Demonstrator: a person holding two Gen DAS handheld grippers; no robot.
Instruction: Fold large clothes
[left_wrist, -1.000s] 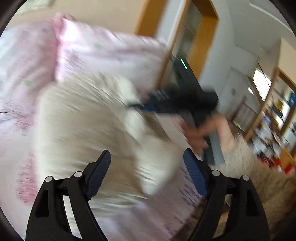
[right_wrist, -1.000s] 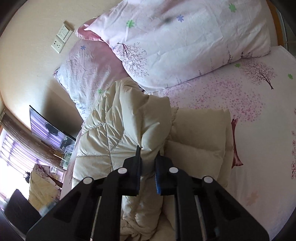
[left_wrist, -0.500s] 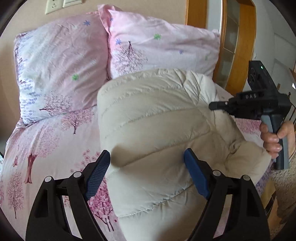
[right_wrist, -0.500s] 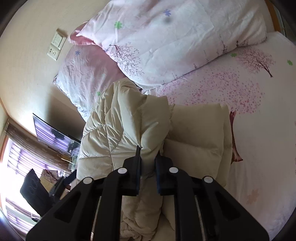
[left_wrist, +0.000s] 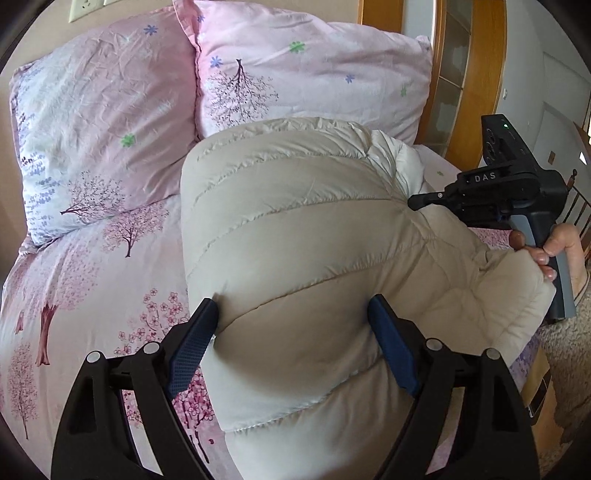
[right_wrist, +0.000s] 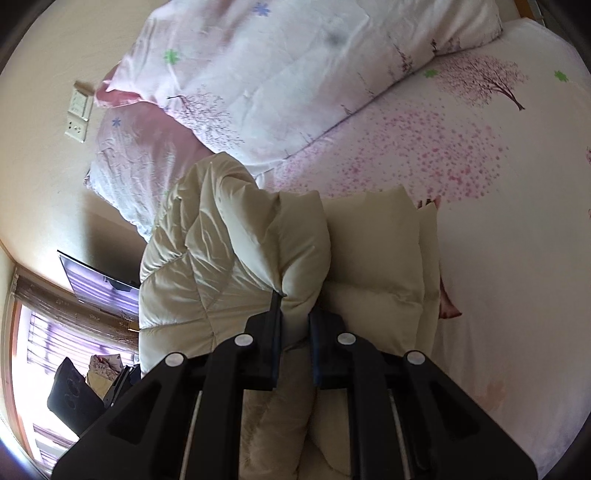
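Observation:
A cream quilted down coat lies folded in a thick bundle on the pink bed. My left gripper is open, its blue pads straddling the near end of the coat, both close against the padding. My right gripper is shut on a puffy fold of the coat, holding that fold raised above the flatter folded part. In the left wrist view the right gripper shows at the right, its tip pinching the coat's upper right side.
Two pink floral pillows lean at the head of the bed. The floral bedsheet spreads around the coat. A wooden door frame stands at the right. A wall screen and window are at the left.
My left gripper swung from a blurred view to face the pillows and moved in until its open pads sit around the coat's near end. My right gripper kept its grip and drew closer.

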